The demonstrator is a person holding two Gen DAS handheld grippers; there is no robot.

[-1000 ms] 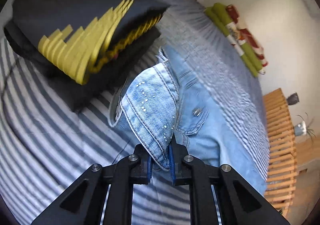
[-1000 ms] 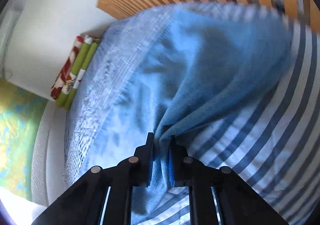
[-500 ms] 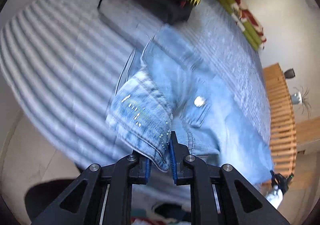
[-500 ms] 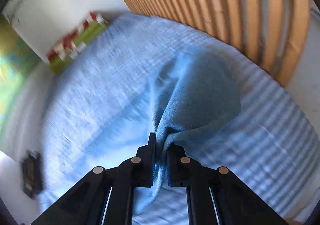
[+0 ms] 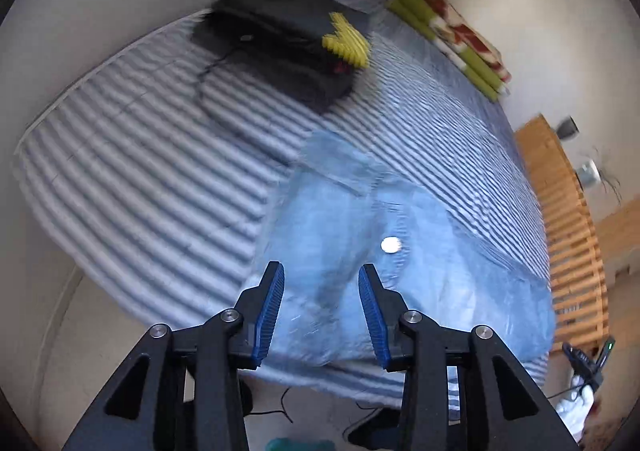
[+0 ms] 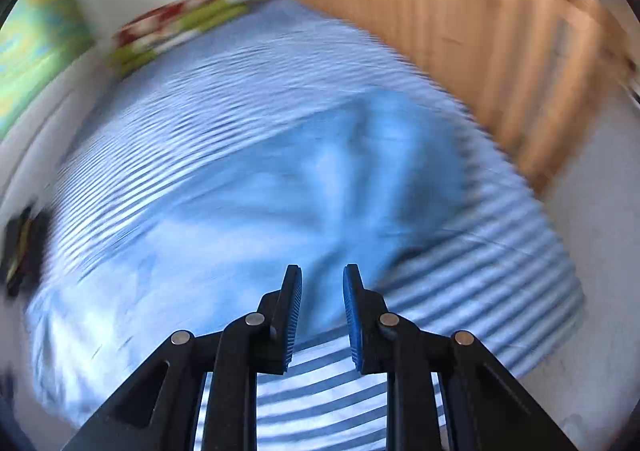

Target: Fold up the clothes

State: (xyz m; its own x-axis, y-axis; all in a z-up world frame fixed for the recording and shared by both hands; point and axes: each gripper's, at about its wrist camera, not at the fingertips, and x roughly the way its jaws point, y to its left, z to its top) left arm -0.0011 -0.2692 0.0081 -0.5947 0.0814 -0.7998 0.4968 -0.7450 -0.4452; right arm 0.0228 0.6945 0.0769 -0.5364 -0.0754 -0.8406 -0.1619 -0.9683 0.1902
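Since a second ago both grippers have let go of the light blue denim jeans (image 5: 400,283) they were pinching, and the jeans are now lying on the blue-and-white striped bed cover (image 5: 140,171). Left wrist view: the left gripper (image 5: 321,307) has just been opening, jaws now partly apart with nothing between them, and it's above the denim, which spreads out ahead of and below the fingertips. The folded black garment with yellow zigzag print (image 5: 288,23) sits well beyond, up and to the left. Right wrist view, pretty blurry: the right gripper (image 6: 322,311) has also just been opening, only a narrow gap, nothing pinched, with the jeans stretching ahead and off to its left and the wooden slatted bed end (image 6: 480,51) further right. Looks like the laying-out step just got done. I'd guess the next move needs a fresh grab on an edge to fold it over.
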